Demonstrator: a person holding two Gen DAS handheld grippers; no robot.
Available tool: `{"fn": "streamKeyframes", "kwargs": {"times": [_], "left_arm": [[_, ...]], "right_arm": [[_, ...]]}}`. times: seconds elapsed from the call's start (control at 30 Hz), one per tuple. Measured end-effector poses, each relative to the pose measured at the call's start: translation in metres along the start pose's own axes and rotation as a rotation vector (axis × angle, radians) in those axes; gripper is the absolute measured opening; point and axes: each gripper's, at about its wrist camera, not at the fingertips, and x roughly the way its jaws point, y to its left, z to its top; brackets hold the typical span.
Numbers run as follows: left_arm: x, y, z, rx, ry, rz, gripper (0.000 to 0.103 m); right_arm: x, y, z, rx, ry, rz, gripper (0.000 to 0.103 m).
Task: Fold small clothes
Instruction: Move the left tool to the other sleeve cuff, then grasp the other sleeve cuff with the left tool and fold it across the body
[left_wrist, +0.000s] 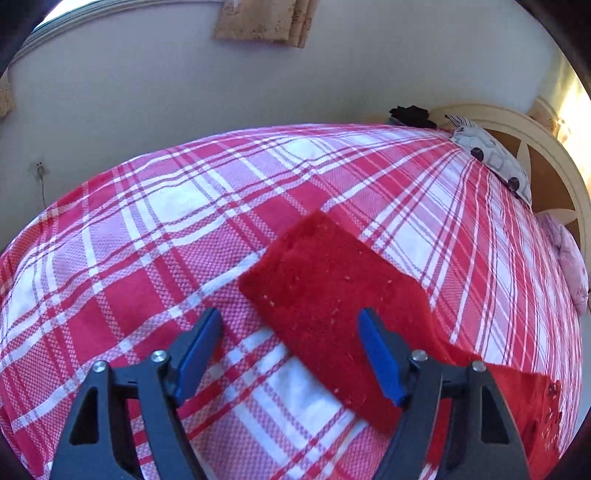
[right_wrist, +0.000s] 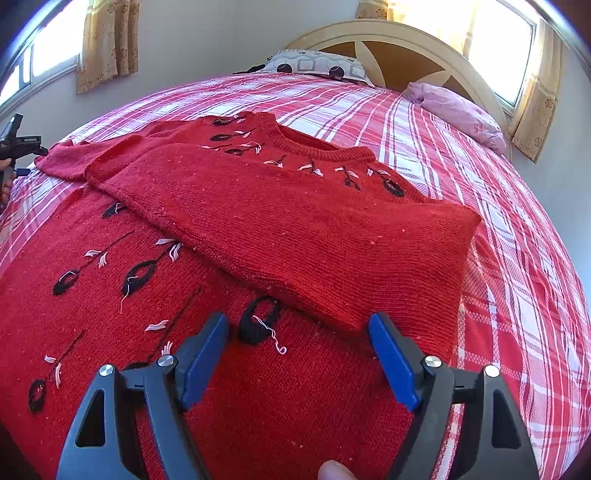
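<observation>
Lying on the plaid bed (left_wrist: 184, 221), the red sweater (right_wrist: 295, 229) seems untouched; both claws (left_wrist: 290, 354) (right_wrist: 299, 358) gape wide, empty.

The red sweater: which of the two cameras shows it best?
The right wrist view: the red sweater fills it, with neckline, black flower embroidery and one sleeve folded across the front. The left wrist view catches only its other sleeve, lying out on the plaid bedspread.

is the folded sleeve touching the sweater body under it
Touching. The right wrist view shows the folded sleeve lying flat across the sweater body, with no gap at its lower edge.
</observation>
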Motion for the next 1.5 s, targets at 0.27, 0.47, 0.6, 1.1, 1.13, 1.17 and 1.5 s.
{"fn": "streamKeyframes", "kwargs": {"times": [0.27,0.47,0.6,1.1,1.13,1.17,1.5], "left_arm": [[0.009,-0.005,0.0,0.013,-0.02,0.021,0.077],[0.005,0.008,0.003,-0.046,-0.045,0.025,0.047],[0.007,0.011,0.003,-0.051,-0.054,0.019,0.05],[-0.017,-0.005,0.008,-0.027,-0.027,-0.131,0.005],[-0.021,-0.007,0.008,-0.029,-0.029,-0.139,0.005],[-0.026,-0.009,0.009,-0.037,-0.034,-0.156,0.005],[-0.103,-0.08,0.011,-0.001,-0.063,-0.414,0.005]], "right_arm": [[0.0,0.0,0.0,0.002,-0.002,0.002,0.08],[0.0,0.0,0.0,0.002,-0.003,0.002,0.08],[0.0,0.0,0.0,0.0,-0.003,0.0,0.08],[0.001,0.001,0.0,-0.001,-0.005,-0.004,0.08],[0.001,0.002,0.0,-0.001,-0.006,-0.004,0.08],[0.001,0.002,0.001,-0.001,-0.006,-0.004,0.08],[0.001,0.002,0.0,-0.002,-0.006,-0.005,0.08]]}}
